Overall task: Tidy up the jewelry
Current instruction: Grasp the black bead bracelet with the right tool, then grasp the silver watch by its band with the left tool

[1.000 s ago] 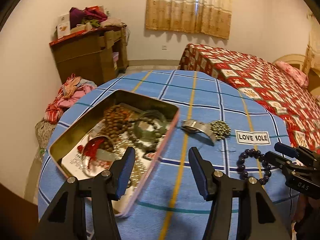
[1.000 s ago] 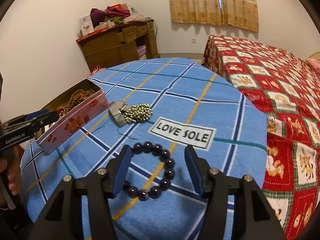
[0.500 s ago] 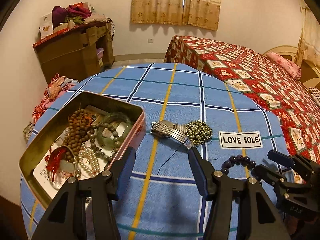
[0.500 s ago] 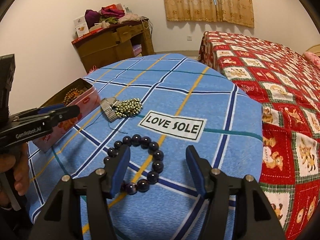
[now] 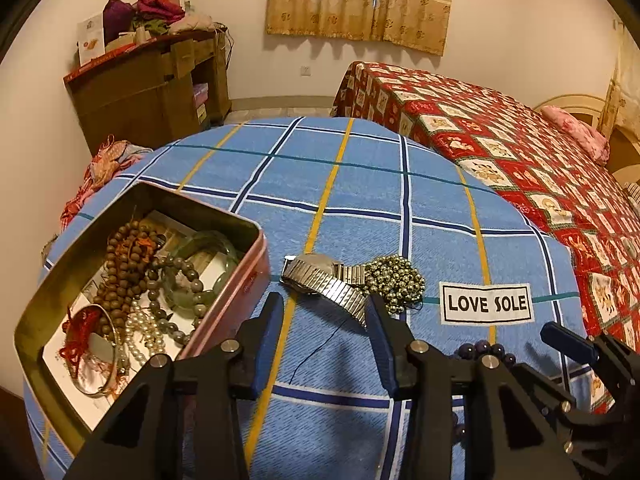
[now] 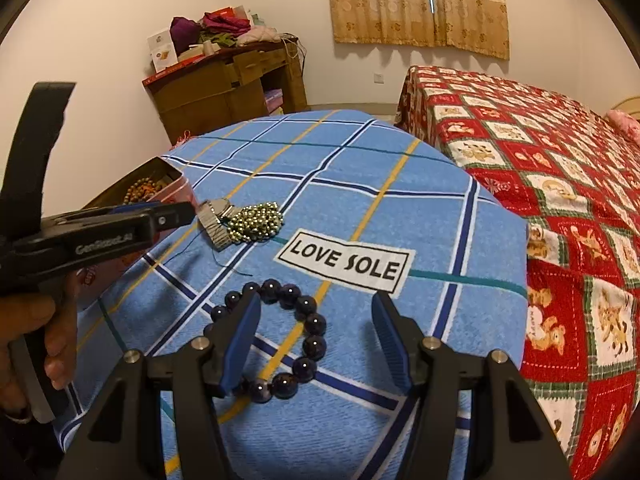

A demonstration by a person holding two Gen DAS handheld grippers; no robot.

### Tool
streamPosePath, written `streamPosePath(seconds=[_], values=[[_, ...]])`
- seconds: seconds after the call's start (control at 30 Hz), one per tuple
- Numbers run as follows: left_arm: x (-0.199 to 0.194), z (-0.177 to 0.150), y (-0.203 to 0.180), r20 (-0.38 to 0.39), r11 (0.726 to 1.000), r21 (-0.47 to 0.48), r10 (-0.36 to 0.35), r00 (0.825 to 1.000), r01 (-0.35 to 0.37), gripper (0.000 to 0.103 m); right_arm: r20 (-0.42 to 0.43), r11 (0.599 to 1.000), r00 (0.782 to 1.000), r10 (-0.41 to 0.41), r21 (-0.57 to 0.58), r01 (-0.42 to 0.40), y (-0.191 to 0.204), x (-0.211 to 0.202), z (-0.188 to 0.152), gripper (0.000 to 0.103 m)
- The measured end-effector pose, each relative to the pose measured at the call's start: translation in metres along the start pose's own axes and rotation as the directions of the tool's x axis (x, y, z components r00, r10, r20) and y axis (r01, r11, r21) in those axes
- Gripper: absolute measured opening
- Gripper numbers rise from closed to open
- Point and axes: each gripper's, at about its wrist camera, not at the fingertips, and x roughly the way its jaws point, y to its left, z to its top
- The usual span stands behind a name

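A blue checked tabletop [image 5: 360, 208] stood beside a red bed [image 5: 520, 160]; my jaws gaped apart, the left narrowing, empty, near the metal watch [image 5: 320, 280].

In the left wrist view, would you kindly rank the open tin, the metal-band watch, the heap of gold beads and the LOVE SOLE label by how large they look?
1. The tin, clearly largest, though also nearest.
2. The watch and the label look about alike, so no ranking between them.
3. The gold beads, smallest.
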Motion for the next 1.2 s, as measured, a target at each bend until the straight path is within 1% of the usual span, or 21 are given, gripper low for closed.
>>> streamPosePath(seconds=[0.17, 0.3, 0.33, 0.37, 0.4, 0.43, 0.47, 0.53, 0.6, 0.67, 0.7, 0.77, 0.83, 0.9, 0.97, 1.0, 1.03, 1.07, 1.13, 1.2], values=[[0.010, 0.001, 0.000, -0.021, 1.000, -0.020, -0.010, 1.000, 0.010, 0.038, -0.025, 1.000, 1.000, 0.000, -0.007, 0.000, 0.002, 0.005, -0.002, 0.061], [0.023, 0.007, -0.003, -0.036, 1.000, -0.027, -0.009, 0.999, 0.008, 0.037, -0.076, 0.998, 0.997, -0.016, -0.065, 0.011, 0.015, 0.018, 0.001, 0.061], [0.027, 0.009, -0.002, -0.044, 0.999, -0.036, -0.012, 0.999, 0.010, 0.033, -0.083, 0.996, 0.996, -0.021, -0.082, 0.014, 0.018, 0.021, 0.001, 0.056], [0.028, 0.010, -0.001, -0.046, 0.999, -0.040, -0.010, 0.999, 0.008, 0.028, -0.092, 0.995, 0.995, -0.026, -0.095, 0.018, 0.020, 0.024, 0.000, 0.045], [0.030, 0.009, 0.000, -0.048, 0.999, -0.041, -0.010, 0.999, 0.008, 0.015, -0.098, 0.995, 0.995, -0.031, -0.102, 0.021, 0.021, 0.026, -0.001, 0.039], [0.029, 0.009, 0.002, -0.048, 0.999, -0.041, -0.016, 0.999, 0.015, 0.002, -0.085, 0.993, 0.996, -0.039, -0.112, 0.029, 0.022, 0.026, -0.003, 0.033], [0.028, 0.007, 0.002, -0.045, 0.999, -0.038, -0.022, 0.999, 0.021, 0.000, -0.085, 0.993, 0.996, -0.037, -0.114, 0.027, 0.021, 0.025, -0.005, 0.025], [0.023, 0.004, 0.003, -0.035, 0.999, -0.031, -0.036, 0.999, 0.035, 0.000, -0.079, 0.994, 0.997, -0.023, -0.105, 0.014, 0.019, 0.023, -0.006, 0.018], [0.009, 0.000, 0.002, -0.001, 0.998, -0.020, -0.051, 0.999, 0.051, 0.000, -0.073, 0.997, 0.997, -0.003, -0.083, -0.003, 0.016, 0.020, -0.007, 0.017], [-0.005, -0.003, -0.001, 0.033, 0.999, 0.005, -0.047, 0.998, 0.047, 0.000, -0.065, 0.997, 0.998, 0.009, -0.072, -0.013, 0.015, 0.017, -0.009, 0.016], [-0.012, -0.005, 0.000, 0.043, 0.998, 0.009, -0.056, 0.997, 0.056, 0.000, -0.062, 0.997, 0.998, 0.013, -0.069, -0.017, 0.016, 0.016, -0.009, 0.016], [-0.017, -0.005, 0.002, 0.048, 0.998, 0.004, -0.064, 0.997, 0.064, 0.000, -0.056, 0.998, 0.998, 0.020, -0.063, -0.024, 0.016, 0.013, -0.011, 0.016], [-0.016, -0.002, 0.000, 0.036, 0.997, 0.021, -0.074, 0.997, 0.073, 0.000, -0.050, 0.998, 0.999, 0.019, -0.060, -0.022, 0.017, 0.012, -0.011, 0.016], [-0.011, 0.002, -0.006, 0.026, 0.998, 0.030, -0.054, 0.998, 0.053, 0.000, -0.049, 0.998, 0.999, 0.016, -0.056, -0.019, 0.017, 0.012, -0.010, 0.016], [-0.005, 0.006, -0.011, 0.007, 0.999, 0.031, -0.037, 0.999, 0.037, 0.009, -0.046, 0.999, 0.999, 0.003, -0.052, -0.006, 0.015, 0.010, -0.010, 0.016], [-0.002, 0.007, -0.012, -0.002, 0.999, 0.025, -0.043, 0.999, 0.043, 0.031, -0.048, 0.999, 0.999, 0.002, -0.049, -0.004, 0.014, 0.011, -0.010, 0.016], [0.001, 0.008, -0.012, -0.008, 0.999, 0.011, -0.046, 0.999, 0.046, 0.058, -0.051, 0.999, 0.999, 0.004, -0.044, -0.006, 0.013, 0.011, -0.010, 0.016], [0.003, 0.008, -0.011, -0.007, 0.999, -0.005, -0.043, 0.999, 0.043, 0.066, -0.052, 0.999, 0.999, 0.005, -0.044, -0.007, 0.012, 0.011, -0.010, 0.016], [0.008, 0.008, -0.008, -0.011, 0.999, -0.039, -0.034, 0.999, 0.033, 0.068, -0.052, 0.999, 0.999, 0.006, -0.049, -0.009, 0.012, 0.011, -0.011, 0.016], [0.014, 0.010, -0.007, -0.023, 0.997, -0.062, -0.047, 0.999, 0.045, 0.067, -0.054, 0.998, 0.999, 0.008, -0.054, -0.011, 0.013, 0.013, -0.012, 0.016]])
